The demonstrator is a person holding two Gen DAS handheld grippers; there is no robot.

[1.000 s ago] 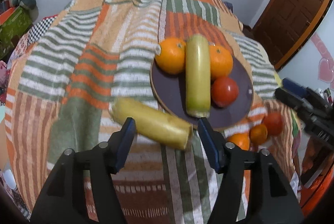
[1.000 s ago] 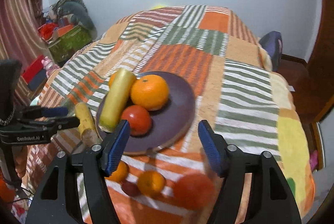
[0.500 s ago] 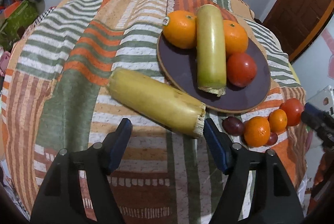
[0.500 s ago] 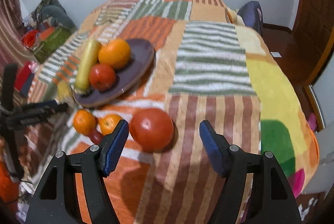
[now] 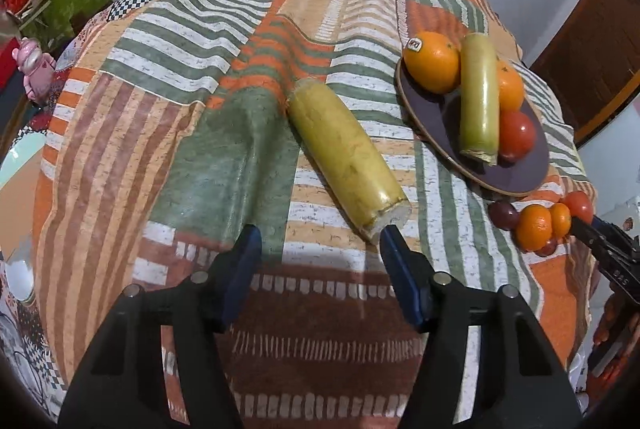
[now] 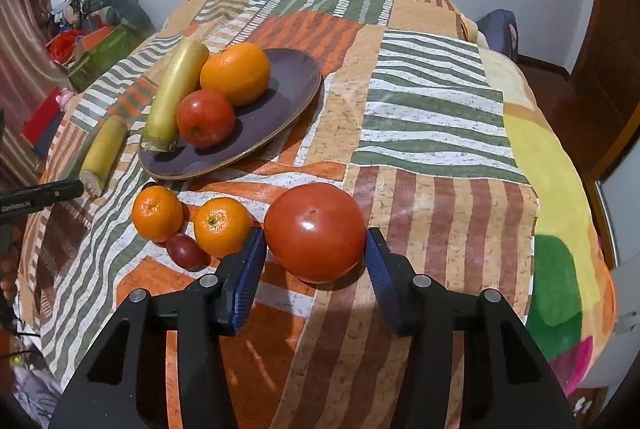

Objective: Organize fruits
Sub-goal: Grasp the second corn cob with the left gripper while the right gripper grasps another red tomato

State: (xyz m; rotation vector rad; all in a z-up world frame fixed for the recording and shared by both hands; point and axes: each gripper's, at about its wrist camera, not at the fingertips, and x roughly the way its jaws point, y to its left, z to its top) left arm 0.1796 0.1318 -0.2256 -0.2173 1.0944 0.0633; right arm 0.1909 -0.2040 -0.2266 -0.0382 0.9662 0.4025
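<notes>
The right gripper point(image 6: 316, 243) brackets one large tomato point(image 6: 315, 232) on the bedspread point(image 6: 432, 101), fingers wide, contact unclear. Beside it lie two mandarins point(image 6: 157, 208) and one dark plum point(image 6: 185, 249). The left gripper point(image 5: 320, 253), spread wide, holds nothing near one yellow gourd point(image 5: 346, 157); the plate point(image 6: 288, 89) carries two oranges, one tomato and one green gourd.

A: Where's the right gripper point(image 6: 316, 253)?
B: Spread around the big tomato point(image 6: 315, 232) on the striped cloth point(image 6: 432, 101); its pads seem to touch it, hard to tell.
A: And the plate point(image 6: 288, 85)?
B: Behind, holding other fruit.
</notes>
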